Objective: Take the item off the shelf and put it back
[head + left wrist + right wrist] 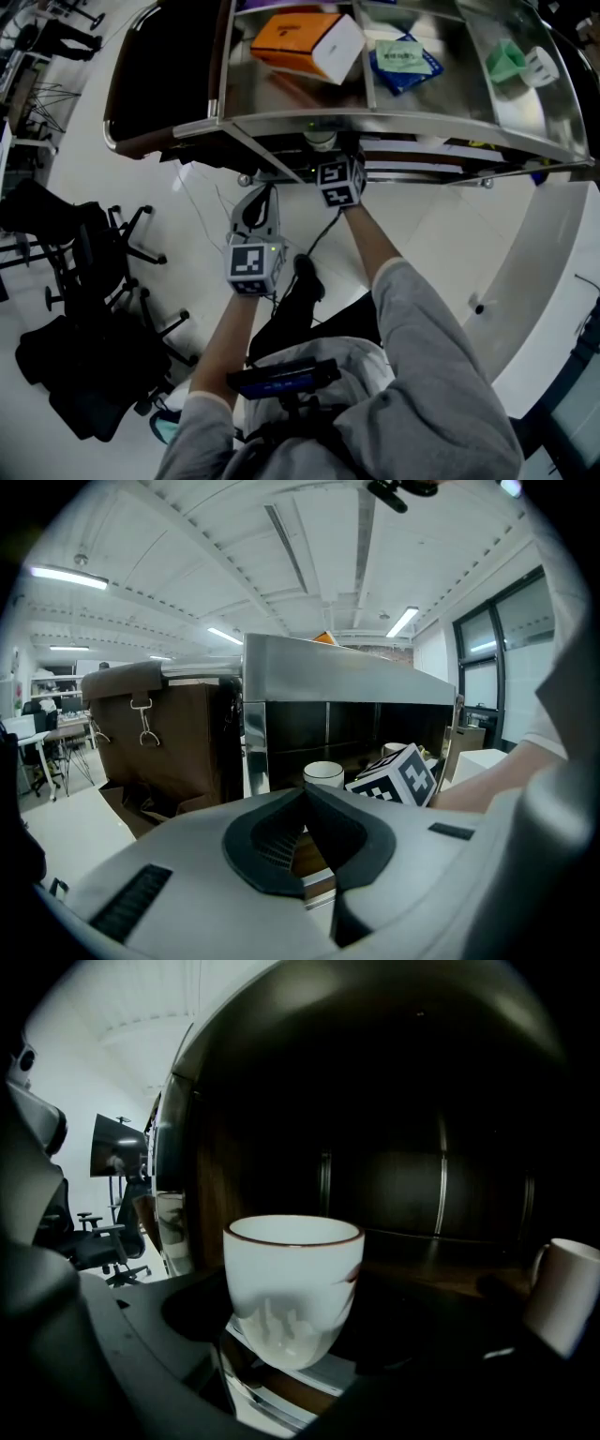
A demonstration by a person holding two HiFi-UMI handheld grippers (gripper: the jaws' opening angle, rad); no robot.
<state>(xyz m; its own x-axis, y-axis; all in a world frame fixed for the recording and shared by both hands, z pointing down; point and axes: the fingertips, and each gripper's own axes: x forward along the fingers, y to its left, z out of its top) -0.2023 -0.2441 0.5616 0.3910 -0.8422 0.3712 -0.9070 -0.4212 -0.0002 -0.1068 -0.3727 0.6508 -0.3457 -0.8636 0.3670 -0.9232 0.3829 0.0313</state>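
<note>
- Grey sweatshirt; the left sleeve (202,427) ends in a paler cuff, and the right sleeve (427,361) is wide and creased.
- Dark trousers and a black shoe (306,277).
- A black device (281,378) with a bluish face sits on the chest.
- The left claw (256,202) has a light grey shell and black ribbed pads.
- Each claw carries a white marker cube (255,266) with black squares.
- A thin black cable (325,230) hangs from the cube of the right claw (281,1349).
</note>
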